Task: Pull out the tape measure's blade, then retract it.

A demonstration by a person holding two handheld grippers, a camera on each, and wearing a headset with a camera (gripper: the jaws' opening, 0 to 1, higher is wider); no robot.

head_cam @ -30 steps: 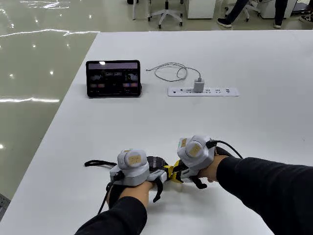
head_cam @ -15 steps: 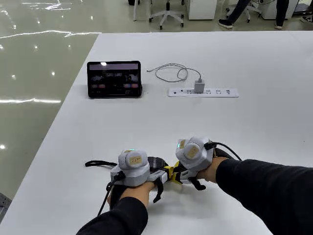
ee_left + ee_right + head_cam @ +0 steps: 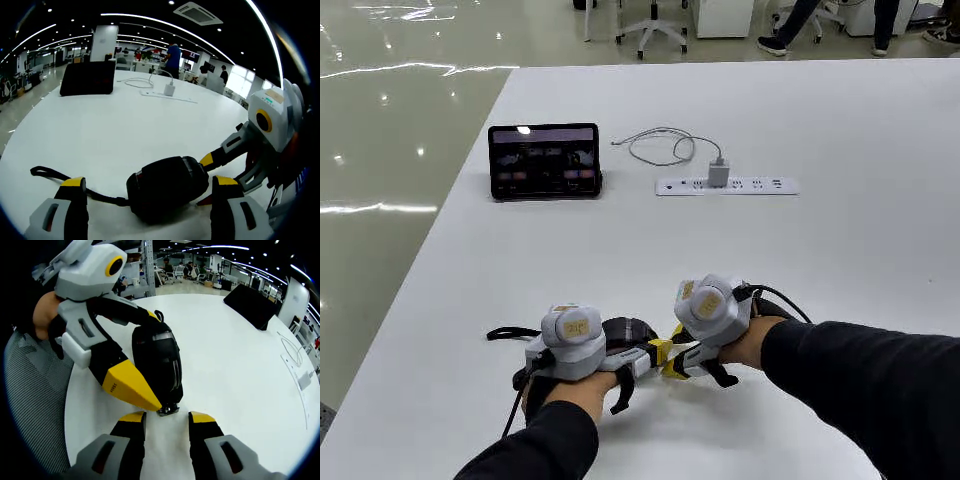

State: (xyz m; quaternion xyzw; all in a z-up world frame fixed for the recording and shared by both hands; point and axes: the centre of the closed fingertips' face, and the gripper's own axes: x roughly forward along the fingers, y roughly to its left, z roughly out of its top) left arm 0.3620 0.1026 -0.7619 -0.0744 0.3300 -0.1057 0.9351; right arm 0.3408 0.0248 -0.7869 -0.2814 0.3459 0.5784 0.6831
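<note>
A black tape measure [image 3: 625,332] lies on the white table [image 3: 820,230] near its front edge, and its black wrist strap [image 3: 510,333] trails to the left. My left gripper [image 3: 642,342] straddles the case [image 3: 167,187]. One jaw is close to its right side and a gap shows on the strap side. My right gripper [image 3: 672,352] faces it from the right. The blade's metal hook [image 3: 168,411] sits between the yellow tips of the right gripper [image 3: 166,417], which do not touch it. In the right gripper view the blade looks wound in.
A dark tablet [image 3: 545,160] stands at the back left. A white power strip [image 3: 727,186] with a charger and a looped cable [image 3: 655,145] lies behind the work. The table's left edge [image 3: 440,230] drops to a shiny floor. Office chairs and people's legs are far behind.
The head view has shifted slightly. Both grippers stay close together at the tape measure, and the left one with the case has edged a little to the left.
</note>
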